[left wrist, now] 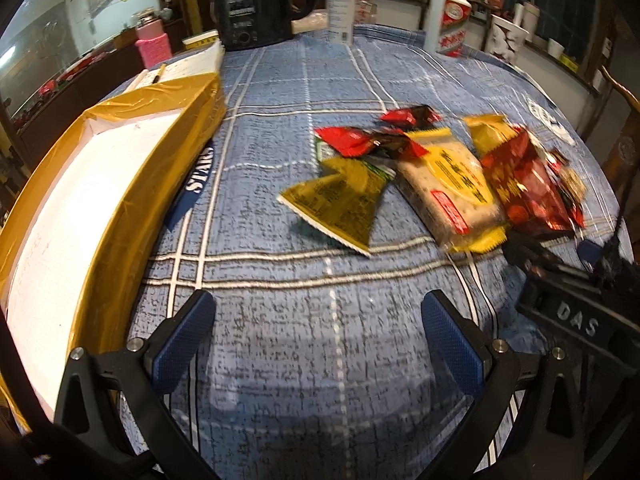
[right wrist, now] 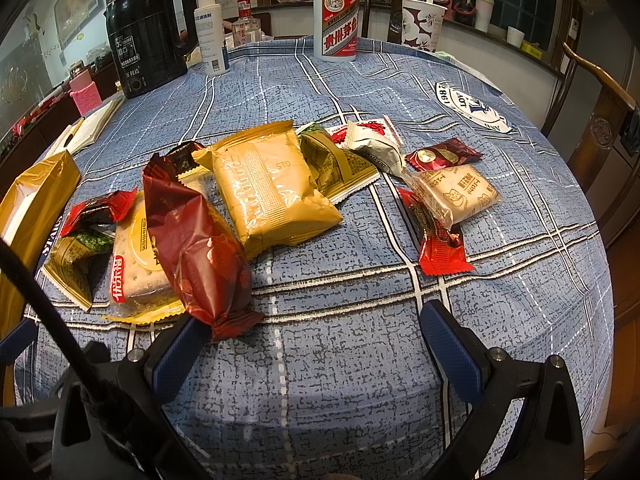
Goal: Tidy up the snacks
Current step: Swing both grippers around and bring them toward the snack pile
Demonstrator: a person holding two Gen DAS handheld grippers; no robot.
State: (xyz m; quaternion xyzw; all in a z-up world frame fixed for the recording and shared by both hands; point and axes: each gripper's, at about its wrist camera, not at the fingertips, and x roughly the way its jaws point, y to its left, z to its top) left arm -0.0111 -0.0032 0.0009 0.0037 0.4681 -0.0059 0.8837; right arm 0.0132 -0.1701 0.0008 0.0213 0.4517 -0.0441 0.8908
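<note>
Several snack packets lie in a loose pile on the blue plaid tablecloth. In the right wrist view I see a dark red packet (right wrist: 196, 240), a large gold packet (right wrist: 268, 188), a cracker packet (right wrist: 138, 256), a beige biscuit packet (right wrist: 456, 196) and a small red packet (right wrist: 436, 240). My right gripper (right wrist: 316, 344) is open and empty, its left finger just below the dark red packet's end. In the left wrist view my left gripper (left wrist: 318, 332) is open and empty, short of a yellow packet (left wrist: 340, 204) and the cracker packet (left wrist: 448, 184). A gold open box (left wrist: 100, 184) with a white inside lies to its left.
At the table's far side stand a black kettle (right wrist: 150, 36), a white spray bottle (right wrist: 210, 28), a white liquor bottle (right wrist: 335, 20) and a paper cup (right wrist: 420, 24). An open notebook (right wrist: 88, 124) lies at the left. A wooden chair (right wrist: 600, 120) stands at the right edge.
</note>
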